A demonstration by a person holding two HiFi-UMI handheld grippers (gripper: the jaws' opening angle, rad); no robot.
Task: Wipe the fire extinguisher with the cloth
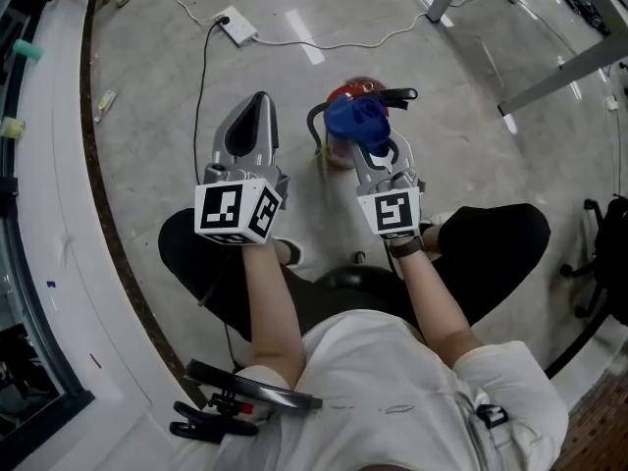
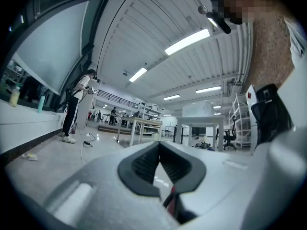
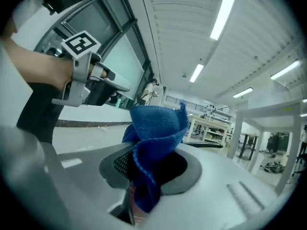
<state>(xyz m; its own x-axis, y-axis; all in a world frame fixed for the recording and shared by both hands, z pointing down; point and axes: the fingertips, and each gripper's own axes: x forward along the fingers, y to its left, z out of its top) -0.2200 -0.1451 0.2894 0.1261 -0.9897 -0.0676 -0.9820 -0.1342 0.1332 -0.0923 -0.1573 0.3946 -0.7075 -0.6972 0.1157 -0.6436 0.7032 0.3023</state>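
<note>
Fire extinguisher (image 1: pixel 365 90) stood on the floor (image 1: pixel 147 116) before the person's knees, with the blue cloth (image 1: pixel 355 118) over its top. The right gripper (image 1: pixel 371 145) pinched that cloth in its fingers. The left gripper (image 1: pixel 258 103), just beside, had its fingers pressed together on nothing.

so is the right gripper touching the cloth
Touching: the right gripper view shows the right gripper clamped on the cloth.

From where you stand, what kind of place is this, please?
Probably a large indoor workshop or lab hall: a polished grey floor, white work tables standing in the open, and long strip lights on a ribbed ceiling.
</note>
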